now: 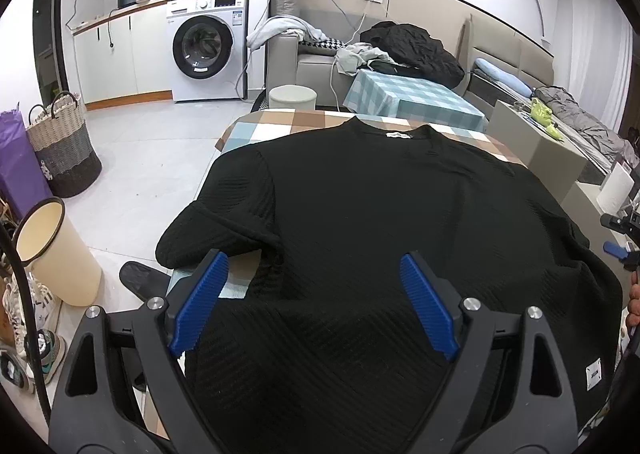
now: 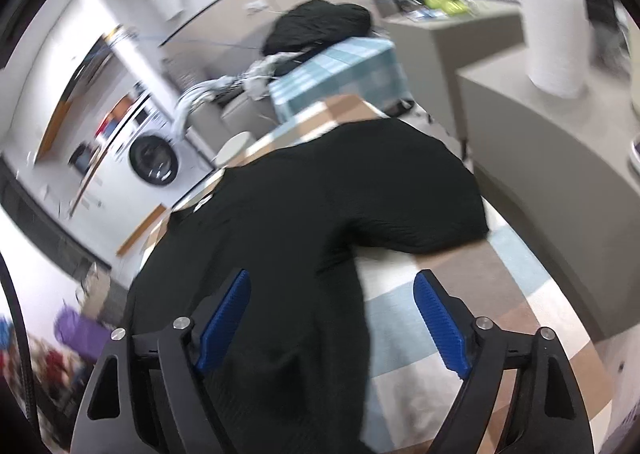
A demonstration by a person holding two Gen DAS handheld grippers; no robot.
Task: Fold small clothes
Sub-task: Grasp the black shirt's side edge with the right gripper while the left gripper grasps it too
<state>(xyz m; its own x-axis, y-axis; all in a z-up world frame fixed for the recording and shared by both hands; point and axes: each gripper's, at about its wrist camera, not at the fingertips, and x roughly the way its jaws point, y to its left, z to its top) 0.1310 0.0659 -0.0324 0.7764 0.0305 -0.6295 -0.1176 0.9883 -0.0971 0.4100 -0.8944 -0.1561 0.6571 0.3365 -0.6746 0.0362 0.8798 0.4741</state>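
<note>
Both the left claw [image 1: 312,302] and right claw [image 2: 332,322] stand wide, holding nothing, above the black knit sweater [image 1: 360,213]. Risk: the sleeve [image 1: 208,230] overhangs the checked surface [image 1: 280,125]; a one-layer pinch likely drags the garment off.

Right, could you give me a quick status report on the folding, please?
Left gripper open, over the black shirt. Right gripper open at the shirt's edge. Shirt spread flat on checkered tablecloth, unfolded. Nothing in the way.

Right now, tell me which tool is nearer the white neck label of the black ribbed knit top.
Left, as far as I can judge. The left tool hangs open over the top's body, facing the label. The right tool is open at its side edge, below a sleeve.
</note>
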